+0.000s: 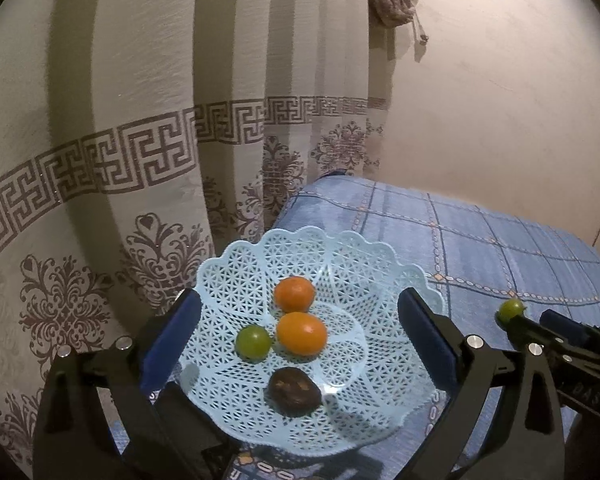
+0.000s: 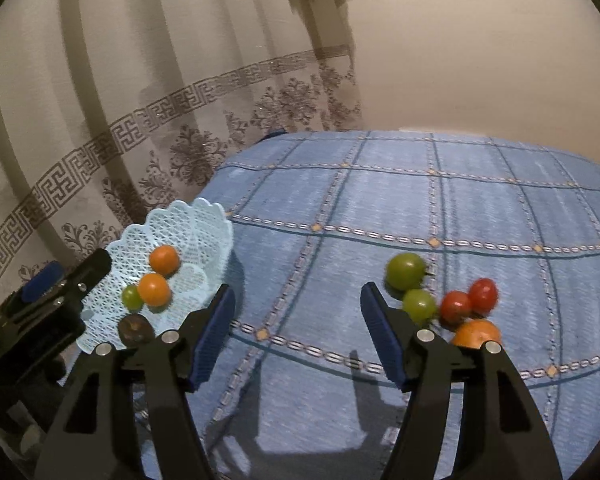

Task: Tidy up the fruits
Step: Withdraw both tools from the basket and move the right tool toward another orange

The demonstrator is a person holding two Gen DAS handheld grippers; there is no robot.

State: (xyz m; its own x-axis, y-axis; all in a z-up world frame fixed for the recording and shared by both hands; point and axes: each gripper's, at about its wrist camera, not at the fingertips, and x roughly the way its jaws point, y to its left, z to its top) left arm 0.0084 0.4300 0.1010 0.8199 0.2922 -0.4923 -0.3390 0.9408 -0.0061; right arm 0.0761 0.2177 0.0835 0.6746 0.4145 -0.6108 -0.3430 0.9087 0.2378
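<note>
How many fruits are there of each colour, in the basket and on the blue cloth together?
Orange: 3, two in the basket, one on the cloth
Green: 3, one in the basket, two on the cloth
Red: 2, both on the cloth
Dark brown: 1, in the basket
Total: 9

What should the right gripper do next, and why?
Probably swing right and down to the nearest green fruit. The right gripper is open and empty over bare cloth, five fruits lie loose beside it, and the basket already holds four.
</note>
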